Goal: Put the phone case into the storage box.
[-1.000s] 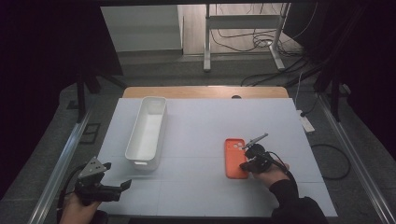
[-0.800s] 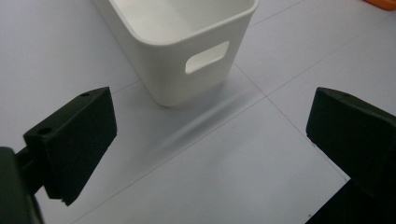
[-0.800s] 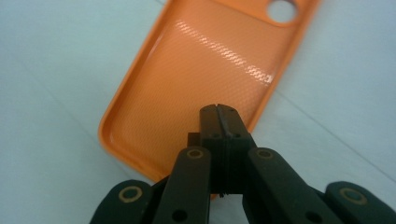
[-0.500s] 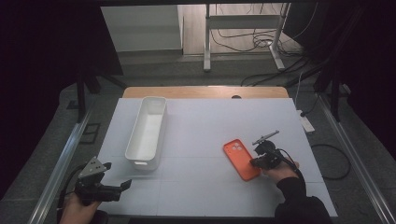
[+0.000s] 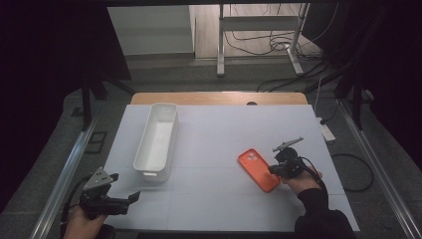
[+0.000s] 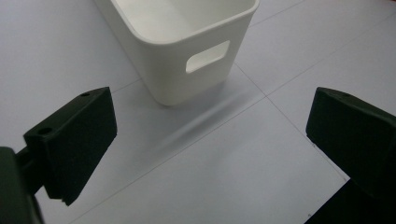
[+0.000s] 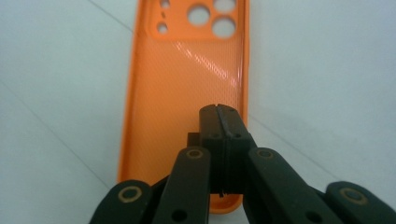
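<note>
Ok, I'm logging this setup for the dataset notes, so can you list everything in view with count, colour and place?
phone case: 1, orange, open side up on the table's right half, camera holes at its far end
bin: 1, white, long, with a handle slot at its near end, on the table's left half
table: 1, pale grey top with a wooden far edge
metal stand: 1, grey, on the floor beyond the table
cables: several, dark, on the floor around the stand
power strip: 1, white, off the table's right edge
left tongs: 1, black, jaws apart over bare table near the bin's end
right tongs: 1, black, jaws shut on the case's near rim
</note>
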The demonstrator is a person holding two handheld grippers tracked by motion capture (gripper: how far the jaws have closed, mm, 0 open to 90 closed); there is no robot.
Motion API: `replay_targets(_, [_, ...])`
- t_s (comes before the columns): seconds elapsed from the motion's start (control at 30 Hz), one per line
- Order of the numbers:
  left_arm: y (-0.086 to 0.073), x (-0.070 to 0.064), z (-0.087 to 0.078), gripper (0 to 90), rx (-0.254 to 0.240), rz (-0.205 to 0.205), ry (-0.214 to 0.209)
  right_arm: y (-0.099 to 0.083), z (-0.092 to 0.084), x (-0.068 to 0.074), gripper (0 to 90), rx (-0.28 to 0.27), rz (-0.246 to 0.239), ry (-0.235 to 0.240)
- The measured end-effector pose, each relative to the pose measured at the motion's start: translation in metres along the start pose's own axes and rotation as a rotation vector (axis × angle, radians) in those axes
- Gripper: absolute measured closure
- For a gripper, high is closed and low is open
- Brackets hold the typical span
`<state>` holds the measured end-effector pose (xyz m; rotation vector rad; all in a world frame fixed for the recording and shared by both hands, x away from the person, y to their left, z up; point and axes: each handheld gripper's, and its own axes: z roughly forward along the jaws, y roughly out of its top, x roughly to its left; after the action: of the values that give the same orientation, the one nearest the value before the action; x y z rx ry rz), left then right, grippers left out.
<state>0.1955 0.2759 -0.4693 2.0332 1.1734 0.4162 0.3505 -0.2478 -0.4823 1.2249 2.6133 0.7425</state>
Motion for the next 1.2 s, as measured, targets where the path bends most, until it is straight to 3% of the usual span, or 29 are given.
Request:
replay_targets(0.23, [0.000, 0.000, 0.000, 2.5, -0.002, 0.001, 0.002, -0.001, -0.015, 0.002, 68.2, -0.070, 0.011, -0.013])
replay_targets(0.33, [0.000, 0.000, 0.000, 2.5, -0.001, 0.002, 0.001, 0.000, -0.022, 0.001, 46.6, -0.101, 0.024, -0.014])
replay_targets(0.37, [0.000, 0.000, 0.000, 2.5, -0.002, 0.002, 0.001, 0.000, -0.022, 0.001, 46.6, -0.101, 0.024, -0.014])
replay_targets(0.53, [0.000, 0.000, 0.000, 2.5, -0.001, 0.003, 0.001, 0.002, -0.024, 0.002, 20.6, -0.139, 0.010, -0.072])
replay_targets(0.7, [0.000, 0.000, 0.000, 2.5, 0.000, 0.004, 0.000, 0.003, -0.022, 0.002, 0.7, -0.160, 0.025, -0.076])
replay_targets(0.83, [0.000, 0.000, 0.000, 2.6, 0.002, 0.006, 0.001, 0.002, -0.020, -0.001, 0.0, -0.176, 0.027, -0.054])
replay_targets(1.03, [0.000, 0.000, 0.000, 2.7, 0.003, 0.007, 0.002, 0.002, -0.017, -0.004, 0.0, -0.150, 0.018, -0.052])
replay_targets(1.2, [-0.001, 0.000, -0.001, 2.6, 0.003, 0.006, 0.004, 0.003, -0.012, -0.007, 0.0, -0.137, 0.045, -0.033])
